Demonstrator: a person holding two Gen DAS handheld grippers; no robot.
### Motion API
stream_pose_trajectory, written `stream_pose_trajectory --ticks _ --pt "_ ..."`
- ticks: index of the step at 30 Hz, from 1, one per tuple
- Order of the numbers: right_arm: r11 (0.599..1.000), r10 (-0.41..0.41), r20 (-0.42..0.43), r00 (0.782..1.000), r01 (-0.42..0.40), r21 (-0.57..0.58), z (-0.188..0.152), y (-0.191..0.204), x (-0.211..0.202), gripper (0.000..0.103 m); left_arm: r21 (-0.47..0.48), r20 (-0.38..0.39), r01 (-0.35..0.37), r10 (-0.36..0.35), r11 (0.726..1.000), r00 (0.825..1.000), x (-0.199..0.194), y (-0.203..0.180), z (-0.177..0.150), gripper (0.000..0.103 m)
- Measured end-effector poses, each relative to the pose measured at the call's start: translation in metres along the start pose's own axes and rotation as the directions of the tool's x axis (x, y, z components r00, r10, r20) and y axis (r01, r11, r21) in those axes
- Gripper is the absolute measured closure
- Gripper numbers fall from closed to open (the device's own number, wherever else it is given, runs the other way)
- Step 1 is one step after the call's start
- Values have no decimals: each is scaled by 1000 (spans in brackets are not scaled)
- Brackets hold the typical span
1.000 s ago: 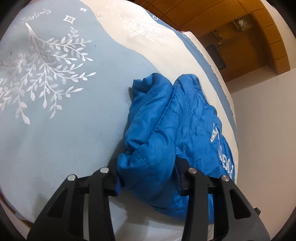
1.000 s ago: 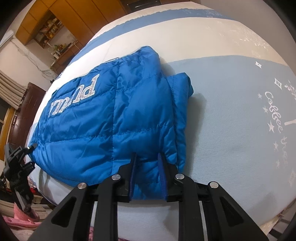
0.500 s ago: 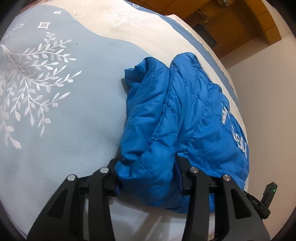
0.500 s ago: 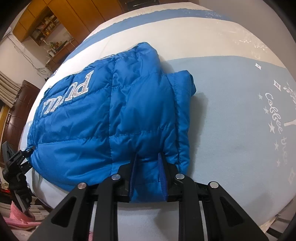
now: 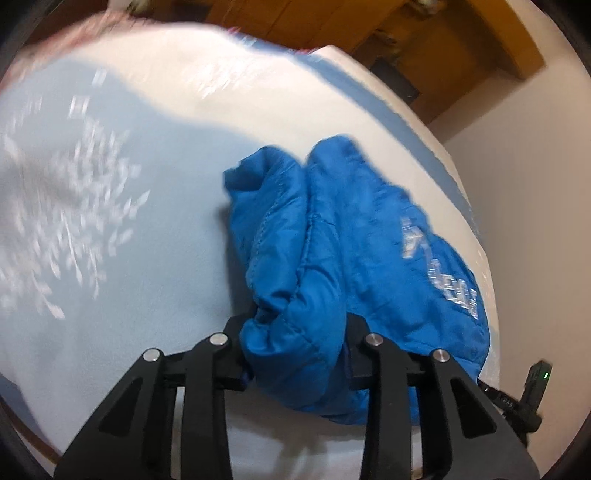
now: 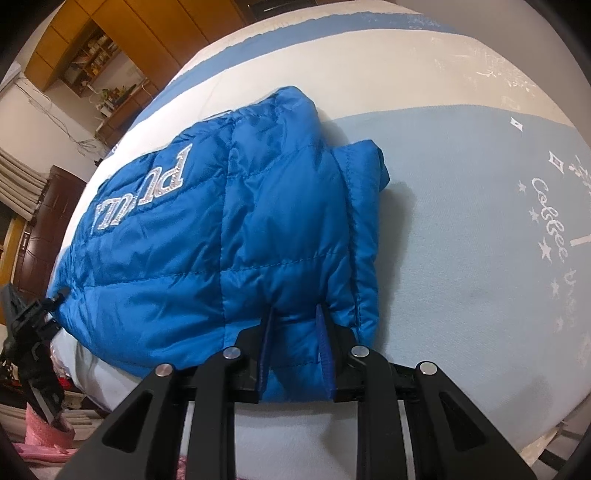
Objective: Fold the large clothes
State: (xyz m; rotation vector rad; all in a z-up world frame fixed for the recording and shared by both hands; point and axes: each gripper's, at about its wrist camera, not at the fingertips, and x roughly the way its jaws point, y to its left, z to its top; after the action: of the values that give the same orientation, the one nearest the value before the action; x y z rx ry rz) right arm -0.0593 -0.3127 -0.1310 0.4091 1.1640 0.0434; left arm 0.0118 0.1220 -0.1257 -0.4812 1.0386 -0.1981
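At the near edge of the bed, the left gripper [image 5: 295, 343] clamps a thick bunched fold of the blue quilted jacket [image 5: 332, 266], the padded fabric bulging out between its two black fingers [image 5: 236, 347]. The right gripper [image 6: 295, 350] likewise pinches a narrower tuck of the jacket's [image 6: 229, 243] near hem, its blue-padded fingers [image 6: 325, 350] pressed in on either side of the cloth.

Beyond the grippers, the jacket lies folded on the bedspread [image 6: 461, 229], spread sideways between the two hands. In the right wrist view its broad quilted panel faces up, with silver embroidered lettering [image 6: 144, 195] toward the far left end; a folded edge [image 6: 365, 206] runs along the right side, resting on the pale blue part of the cover. In the left wrist view the same garment rises in two rounded humps, and the picture is blurred, so the white leaf pattern [image 5: 74, 221] on the bedspread [image 5: 147, 295] smears.

Farther off, cream and blue bands cross the cover. Past the bed stand wooden cabinets [image 6: 122, 33] and a plain wall [image 5: 524, 184].
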Motion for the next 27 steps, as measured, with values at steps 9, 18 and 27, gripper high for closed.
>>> stream_pose_trajectory --ticks 9,18,27 --pt "999 -29 28 999 29 -20 10 8 -47 76 340 93 12 -46 940 995 -49 -137 9 72" --pt "997 -70 39 997 71 -32 24 21 -94 76 642 1 37 -49 766 999 -17 -266 -37 72" --pt "998 -63 -5 998 63 -24 26 10 -75 76 651 -214 164 -27 741 976 70 -281 -82 71"
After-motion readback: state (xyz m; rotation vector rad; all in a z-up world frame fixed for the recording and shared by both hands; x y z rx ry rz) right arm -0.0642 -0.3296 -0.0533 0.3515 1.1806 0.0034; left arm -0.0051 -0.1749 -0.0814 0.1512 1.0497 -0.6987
